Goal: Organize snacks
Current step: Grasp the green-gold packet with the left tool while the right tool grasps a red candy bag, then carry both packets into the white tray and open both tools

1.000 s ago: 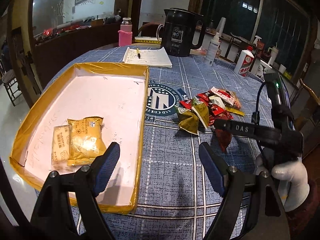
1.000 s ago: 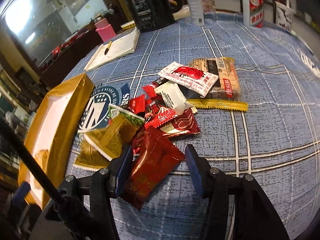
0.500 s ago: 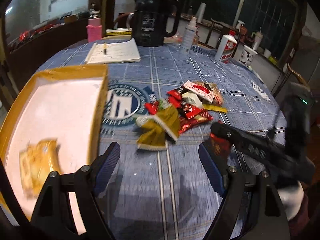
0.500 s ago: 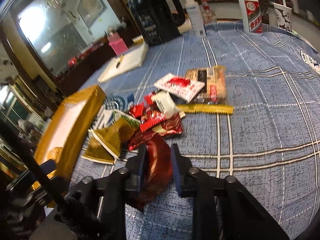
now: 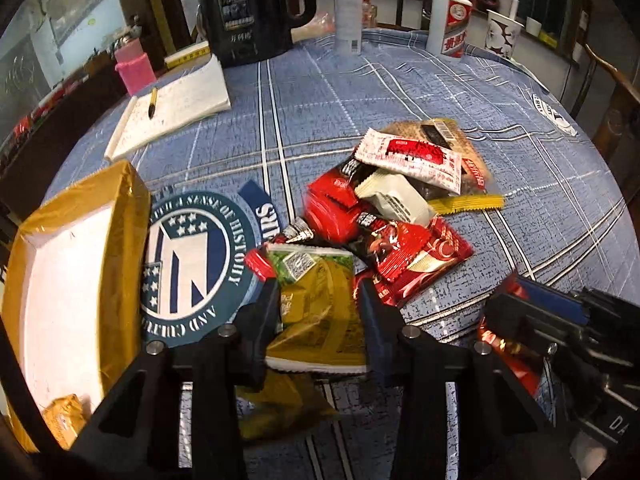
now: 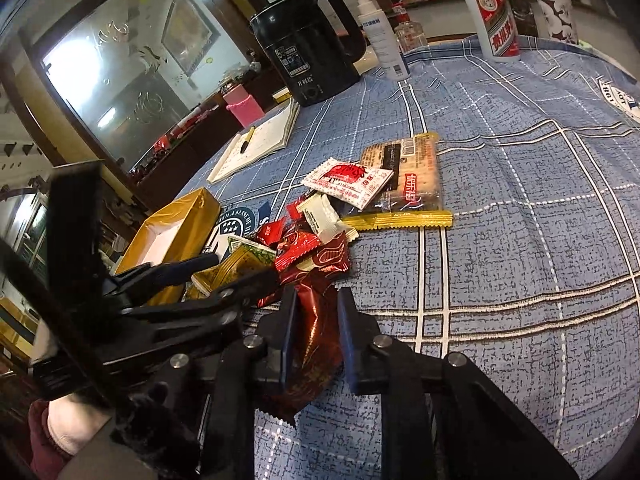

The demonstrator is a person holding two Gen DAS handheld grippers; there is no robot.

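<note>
A pile of snack packets point(image 5: 412, 256) lies on the blue checked tablecloth. My left gripper point(image 5: 320, 304) is over its near edge, jaws closing, pads pressing a yellow-green packet point(image 5: 320, 328) from both sides. A second yellow packet point(image 5: 280, 404) lies under it. To the right my right gripper point(image 6: 316, 320) holds a dark red packet point(image 6: 316, 352) off the cloth; its jaws are opening slightly, but the pads still touch the packet. The gold-walled tray point(image 5: 124, 240) with a white floor stands at the left, a yellow packet point(image 5: 64, 416) in its near corner.
Behind the pile stand a black kettle point(image 5: 252, 8), a spray bottle point(image 5: 348, 8), a white bottle with a red label point(image 5: 450, 24) and a paper cup point(image 5: 502, 36). An open notebook with a pen point(image 5: 176, 108) and a pink bottle point(image 5: 134, 64) sit at the back left.
My left gripper swung right from over the tray to the pile and narrowed onto the yellow-green packet. My right gripper shut on the dark red packet and lifted it.
</note>
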